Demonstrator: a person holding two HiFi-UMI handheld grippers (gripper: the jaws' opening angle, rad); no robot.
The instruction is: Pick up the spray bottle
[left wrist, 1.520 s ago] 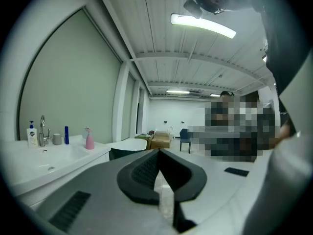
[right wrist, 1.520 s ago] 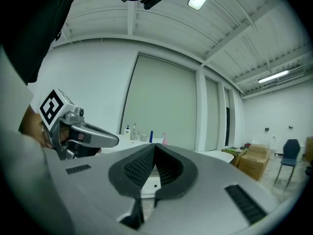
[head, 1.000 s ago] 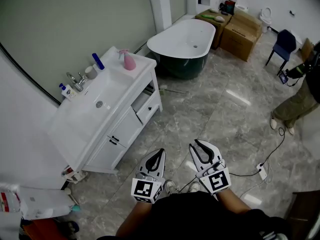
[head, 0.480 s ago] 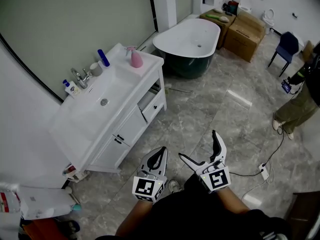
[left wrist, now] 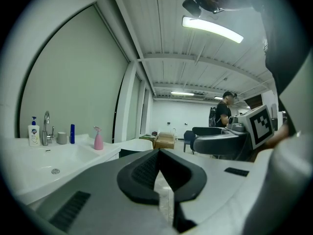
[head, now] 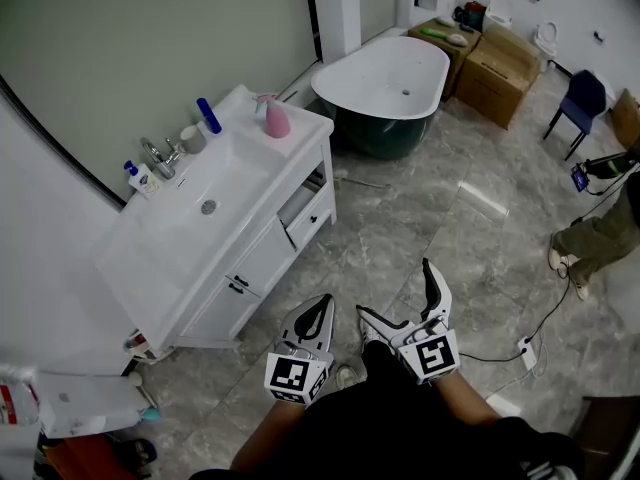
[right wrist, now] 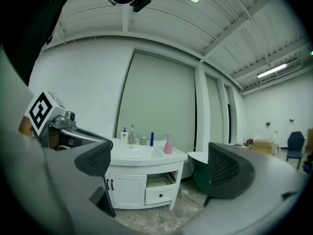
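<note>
The pink spray bottle stands upright on the near right corner of the white vanity. It also shows in the left gripper view and, between the spread jaws, far off in the right gripper view. Both grippers hang low at my front, well short of the vanity. My left gripper is shut with nothing in it, its tips meeting. My right gripper is opening, its jaws spread wide and nothing between them.
On the vanity top are a tap, a soap dispenser, a grey cup and a blue bottle. One drawer is ajar. Beyond stand a bathtub and cardboard boxes. A person and a floor cable are at the right.
My right gripper's jaws have gone from shut to wide open. Both grippers and my view have drifted a little toward the vanity. The left gripper stays shut.
</note>
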